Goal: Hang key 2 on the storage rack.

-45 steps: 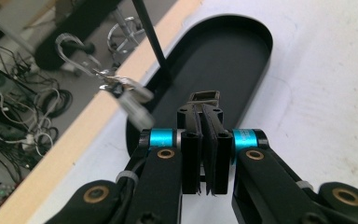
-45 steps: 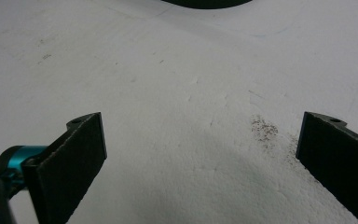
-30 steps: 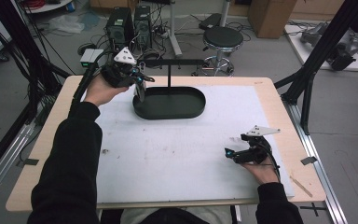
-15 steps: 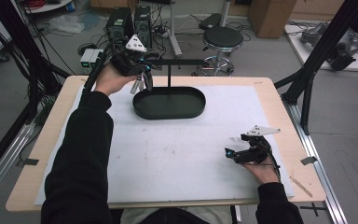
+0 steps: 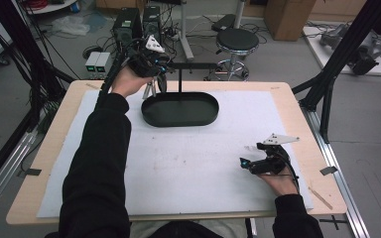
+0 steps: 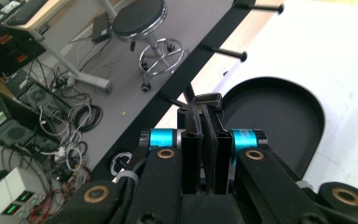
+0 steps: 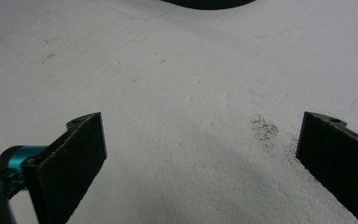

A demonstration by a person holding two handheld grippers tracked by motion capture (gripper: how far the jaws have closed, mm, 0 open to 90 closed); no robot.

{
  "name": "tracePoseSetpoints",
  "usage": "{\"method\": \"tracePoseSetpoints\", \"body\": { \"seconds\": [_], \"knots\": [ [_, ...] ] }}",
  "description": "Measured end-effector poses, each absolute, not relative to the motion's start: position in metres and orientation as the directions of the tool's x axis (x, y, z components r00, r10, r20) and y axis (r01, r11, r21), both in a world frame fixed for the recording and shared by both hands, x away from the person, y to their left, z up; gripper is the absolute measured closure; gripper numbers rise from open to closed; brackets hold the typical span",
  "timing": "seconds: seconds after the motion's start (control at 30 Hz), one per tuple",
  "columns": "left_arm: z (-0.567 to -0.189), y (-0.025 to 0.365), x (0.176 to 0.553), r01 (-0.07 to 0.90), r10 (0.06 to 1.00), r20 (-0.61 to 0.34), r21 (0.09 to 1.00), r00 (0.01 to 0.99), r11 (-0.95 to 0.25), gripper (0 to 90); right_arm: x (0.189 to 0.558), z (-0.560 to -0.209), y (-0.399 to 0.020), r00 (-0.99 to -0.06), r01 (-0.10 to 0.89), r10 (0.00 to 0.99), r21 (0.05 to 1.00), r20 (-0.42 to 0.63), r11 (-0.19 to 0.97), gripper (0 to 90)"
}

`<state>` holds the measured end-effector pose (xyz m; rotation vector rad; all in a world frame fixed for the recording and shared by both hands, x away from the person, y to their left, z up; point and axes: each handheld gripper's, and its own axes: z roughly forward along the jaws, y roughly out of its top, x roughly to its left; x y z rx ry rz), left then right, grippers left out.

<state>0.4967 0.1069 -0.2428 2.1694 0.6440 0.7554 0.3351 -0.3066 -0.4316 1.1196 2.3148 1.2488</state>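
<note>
A black stand has an oval tray base (image 5: 180,110), an upright post and a horizontal bar (image 5: 194,65) with short pegs (image 6: 229,54). My left gripper (image 5: 156,83) is held up at the bar's left end, above the tray's left rim. In the left gripper view its jaws (image 6: 206,109) are shut on a thin black piece (image 6: 208,98) that sticks up between them, just below the bar (image 6: 200,65). My right gripper (image 5: 250,165) rests low over the white mat at the front right, and its jaws (image 7: 200,154) stand wide apart with nothing between them.
A white mat (image 5: 188,163) covers most of the wooden table (image 5: 307,148). Beyond the far edge are a black stool (image 5: 237,39), computer boxes (image 5: 127,22) and cables on the floor. Black frame struts (image 5: 337,64) rise at the right.
My left gripper has risen and moved back and to the right, from over the tray's left end to the bar. The right gripper has not moved.
</note>
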Motion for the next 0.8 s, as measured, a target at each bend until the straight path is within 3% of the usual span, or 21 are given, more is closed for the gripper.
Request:
{"method": "tracePoseSetpoints", "body": {
  "seconds": [0.47, 0.8],
  "knots": [
    [-0.261, 0.106, 0.507, 0.258, 0.646, 0.297, 0.74, 0.703, -0.621, 86.1, 0.335, -0.432, -0.309, -0.653, 0.498, 0.75, 0.804, 0.102, 0.324, 0.8],
    [-0.281, 0.096, 0.511, 0.294, 0.621, 0.32, 0.669, 0.716, -0.683, 85.9, 0.335, -0.432, -0.309, -0.654, 0.497, 0.75, 0.804, 0.099, 0.327, 0.8]
  ]
}}
